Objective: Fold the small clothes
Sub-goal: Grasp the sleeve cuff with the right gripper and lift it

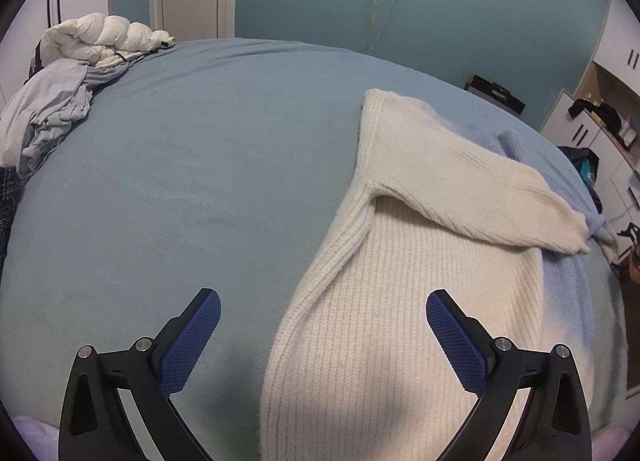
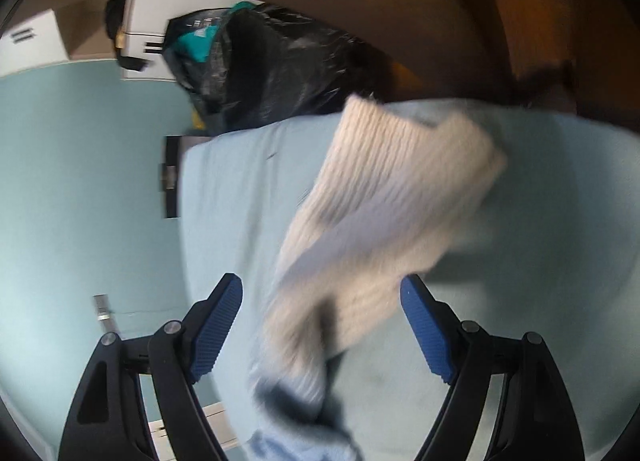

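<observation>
Both tongs gape empty. The left gripper (image 1: 323, 311) hovers over the cream knit sweater (image 1: 400, 301) on the bed (image 1: 180, 181). The right gripper (image 2: 321, 297) frames its blurred sleeve (image 2: 384, 213).

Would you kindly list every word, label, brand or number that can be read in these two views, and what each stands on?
No text can be read in either view.
Black box past the bed: any print on it is too small to read.
Cream sweater: no label shows.
Black bag: blurred, no print legible.
</observation>
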Available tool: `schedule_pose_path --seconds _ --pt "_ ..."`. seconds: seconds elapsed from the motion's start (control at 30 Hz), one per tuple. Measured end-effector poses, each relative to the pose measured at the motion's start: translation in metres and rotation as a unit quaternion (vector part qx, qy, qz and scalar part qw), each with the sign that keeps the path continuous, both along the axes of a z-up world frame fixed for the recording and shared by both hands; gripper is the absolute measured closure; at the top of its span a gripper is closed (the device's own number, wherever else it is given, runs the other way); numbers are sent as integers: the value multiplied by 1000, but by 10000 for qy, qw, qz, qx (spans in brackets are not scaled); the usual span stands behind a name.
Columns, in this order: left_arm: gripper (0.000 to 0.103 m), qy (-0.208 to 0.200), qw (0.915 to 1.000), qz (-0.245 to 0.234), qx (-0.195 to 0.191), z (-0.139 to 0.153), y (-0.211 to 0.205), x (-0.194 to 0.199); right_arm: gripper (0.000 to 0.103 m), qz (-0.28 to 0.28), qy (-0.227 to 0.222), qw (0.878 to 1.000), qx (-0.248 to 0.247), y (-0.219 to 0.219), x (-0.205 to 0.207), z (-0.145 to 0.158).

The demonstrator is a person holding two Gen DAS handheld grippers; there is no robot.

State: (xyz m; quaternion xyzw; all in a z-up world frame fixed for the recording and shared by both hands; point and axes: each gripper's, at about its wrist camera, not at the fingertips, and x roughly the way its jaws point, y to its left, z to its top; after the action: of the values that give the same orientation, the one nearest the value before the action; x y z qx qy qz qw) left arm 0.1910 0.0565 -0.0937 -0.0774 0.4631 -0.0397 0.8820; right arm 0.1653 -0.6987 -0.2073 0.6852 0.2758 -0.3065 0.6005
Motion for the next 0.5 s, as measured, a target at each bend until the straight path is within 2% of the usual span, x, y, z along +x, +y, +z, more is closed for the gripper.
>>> schedule_pose_path --seconds 0.1,0.17,0.2,0.23,0.27,0.33,0.4,0.47,0.5 --pt "0 47 9999 79 -48 -6 4 -1 24 194 143 9994 -258 -2 13 5" --pt "0 62 9999 130 -34 -9 5 0 27 508 486 9963 -491 -2 19 8" --pt "0 78 9998 155 -25 -11 6 1 55 673 746 9925 -704 -1 23 12" --pt "0 123 9998 173 -17 -13 5 2 88 925 1176 9826 -1097 3 29 21" --pt "0 163 9997 188 -22 -14 5 3 88 1242 1470 9713 -1396 8 37 28" --pt "0 214 9995 187 -98 -15 5 4 92 1489 1666 9563 -1888 19 41 43" --pt "0 202 9995 192 -151 -11 6 4 94 1363 1576 9461 -2480 32 36 71" --pt "0 130 9995 188 -211 -5 7 2 94 1401 1643 9146 -3417 54 39 113" --pt "0 78 9994 206 -265 -1 7 0 94 1531 1778 8907 -3893 67 45 132"
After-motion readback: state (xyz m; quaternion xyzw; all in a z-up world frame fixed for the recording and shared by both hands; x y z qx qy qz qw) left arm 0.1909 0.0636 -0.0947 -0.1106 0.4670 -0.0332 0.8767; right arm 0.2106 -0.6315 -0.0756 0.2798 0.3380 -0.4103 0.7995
